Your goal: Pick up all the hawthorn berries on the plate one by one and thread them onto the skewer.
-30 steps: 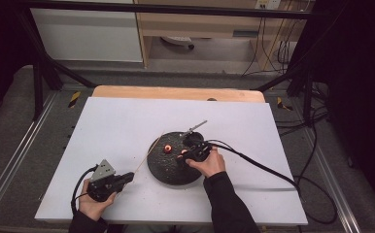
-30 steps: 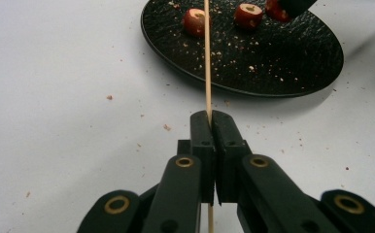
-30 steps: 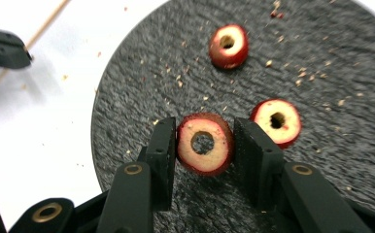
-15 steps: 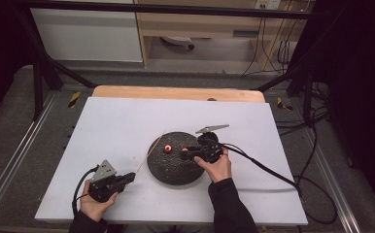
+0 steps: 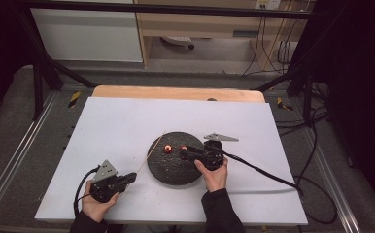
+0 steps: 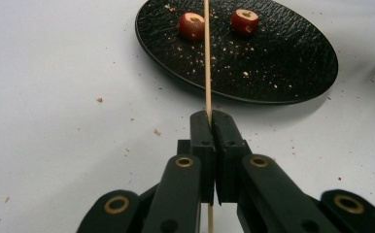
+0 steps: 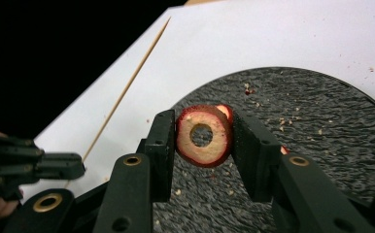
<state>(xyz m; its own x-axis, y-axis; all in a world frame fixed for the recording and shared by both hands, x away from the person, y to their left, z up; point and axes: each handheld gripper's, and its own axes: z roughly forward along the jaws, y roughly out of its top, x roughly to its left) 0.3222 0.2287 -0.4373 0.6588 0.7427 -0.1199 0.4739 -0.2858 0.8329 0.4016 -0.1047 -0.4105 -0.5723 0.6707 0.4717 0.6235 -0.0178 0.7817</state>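
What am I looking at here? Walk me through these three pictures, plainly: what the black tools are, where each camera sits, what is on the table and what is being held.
A person sits at a white table with a hand-held two-jaw gripper in each hand. There is no robot arm.

The high view looks down from above the person's side. The other two pictures come from small cameras riding on the grippers, looking along their black jaws.

On the table lies a round black plate sprinkled with crumbs. In the left gripper view, two small red cored fruits sit on it.

The left gripper is shut on a thin wooden skewer, which points toward the plate. The right gripper is shut on a red fruit piece with a hole through its middle, held over the plate. It looks as if the fruit is meant to go onto the skewer.
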